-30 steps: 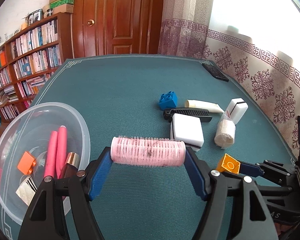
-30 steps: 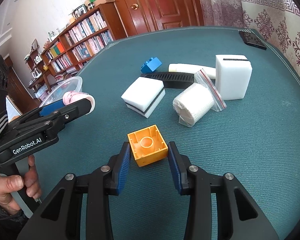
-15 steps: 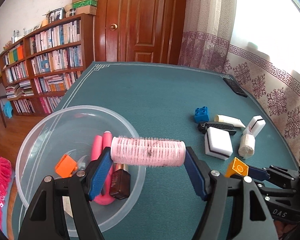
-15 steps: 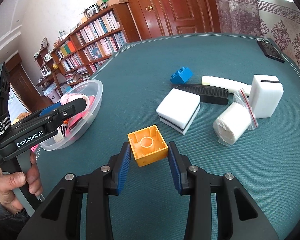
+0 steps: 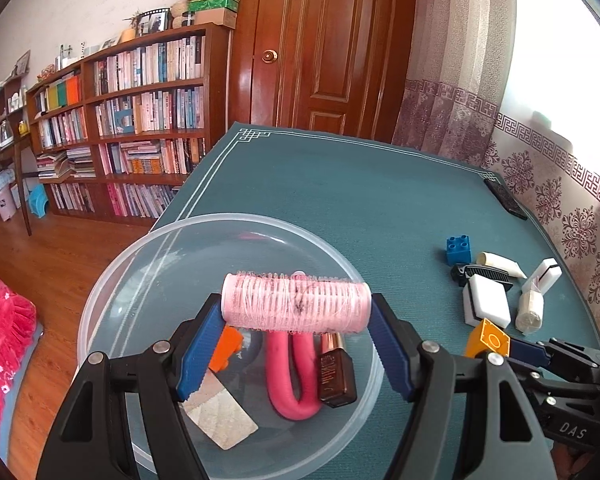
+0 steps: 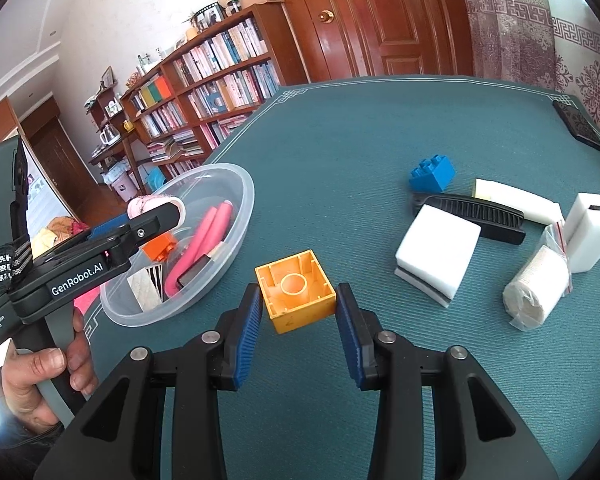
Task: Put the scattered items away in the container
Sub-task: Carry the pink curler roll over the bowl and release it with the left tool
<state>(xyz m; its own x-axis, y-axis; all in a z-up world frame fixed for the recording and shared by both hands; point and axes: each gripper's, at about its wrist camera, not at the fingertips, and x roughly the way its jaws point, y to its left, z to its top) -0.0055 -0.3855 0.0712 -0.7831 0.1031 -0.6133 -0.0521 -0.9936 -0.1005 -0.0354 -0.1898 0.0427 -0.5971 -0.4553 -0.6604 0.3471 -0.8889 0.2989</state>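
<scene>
Left gripper (image 5: 296, 328) holds pink roller (image 5: 296, 303) above bowl (image 5: 112, 292): release due. Right gripper (image 6: 296, 314) grips yellow block (image 6: 295, 290), awaiting transfer.

left gripper (image 5: 296, 332) with pink roller (image 5: 296, 303) moved from over the table to above the clear bowl (image 5: 112, 292), now frame-centre in left wrist view

Home study – bookshelves (image 5: 140, 120), wooden door (image 5: 328, 44), patterned curtains (image 5: 452, 64)
</scene>
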